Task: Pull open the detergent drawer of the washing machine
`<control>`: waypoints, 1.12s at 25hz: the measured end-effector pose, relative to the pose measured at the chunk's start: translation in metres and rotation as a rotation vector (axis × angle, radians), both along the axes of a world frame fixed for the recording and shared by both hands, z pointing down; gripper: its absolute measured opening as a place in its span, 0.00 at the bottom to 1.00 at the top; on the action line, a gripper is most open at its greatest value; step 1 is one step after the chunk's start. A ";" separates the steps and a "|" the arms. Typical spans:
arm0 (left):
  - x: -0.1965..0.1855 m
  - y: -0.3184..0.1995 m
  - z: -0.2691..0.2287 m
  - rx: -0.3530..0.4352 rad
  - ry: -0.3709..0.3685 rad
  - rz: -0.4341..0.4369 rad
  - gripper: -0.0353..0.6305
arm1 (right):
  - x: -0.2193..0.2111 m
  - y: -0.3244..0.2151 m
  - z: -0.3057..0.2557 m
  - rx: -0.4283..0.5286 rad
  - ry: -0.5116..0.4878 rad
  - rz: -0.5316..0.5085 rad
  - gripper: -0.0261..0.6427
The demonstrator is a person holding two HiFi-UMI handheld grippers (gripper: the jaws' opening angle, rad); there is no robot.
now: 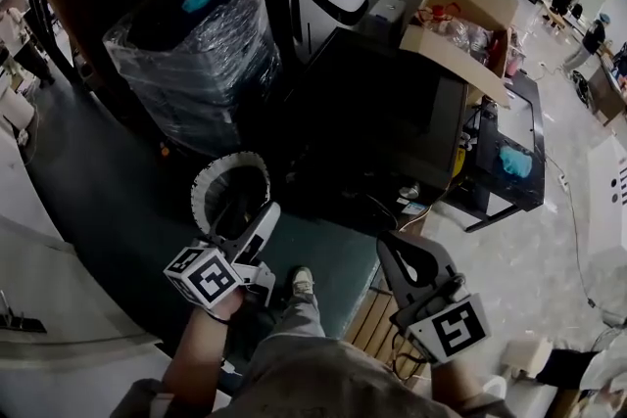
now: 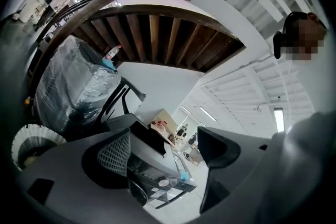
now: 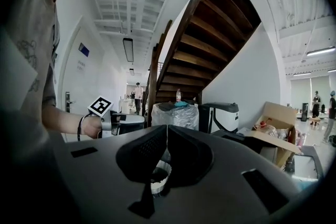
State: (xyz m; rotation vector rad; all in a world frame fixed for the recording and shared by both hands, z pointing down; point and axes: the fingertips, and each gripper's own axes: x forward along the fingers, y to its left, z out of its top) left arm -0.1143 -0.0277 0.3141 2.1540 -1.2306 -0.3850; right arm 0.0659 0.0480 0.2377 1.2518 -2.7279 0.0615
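Head view: washing machine (image 1: 372, 122) stands well ahead of both grippers, untouched — left gripper (image 1: 257, 228) jaws spread, empty; right gripper (image 1: 407, 255) jaws pressed together.

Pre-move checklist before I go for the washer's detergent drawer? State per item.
1. Left claw open and empty: ok.
2. Right claw open: not ok, jaws together, nothing held.
3. Dark boxy washing machine within reach: not ok, both claws are short of it.
4. Detergent drawer located: cannot tell, the machine's front is too dark.
5. Approach free: cannot tell; white ribbed plastic basket stands just ahead of the left claw.
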 end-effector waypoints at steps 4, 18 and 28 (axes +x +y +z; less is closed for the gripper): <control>-0.001 -0.042 0.024 -0.043 0.008 0.032 0.65 | -0.017 -0.042 0.010 -0.005 0.062 -0.029 0.09; 0.002 -0.158 0.114 -0.187 0.226 0.120 0.65 | -0.054 -0.172 0.041 -0.056 0.021 0.011 0.09; 0.017 -0.205 0.179 -0.279 0.304 0.121 0.66 | -0.061 -0.218 0.079 -0.118 0.017 0.014 0.09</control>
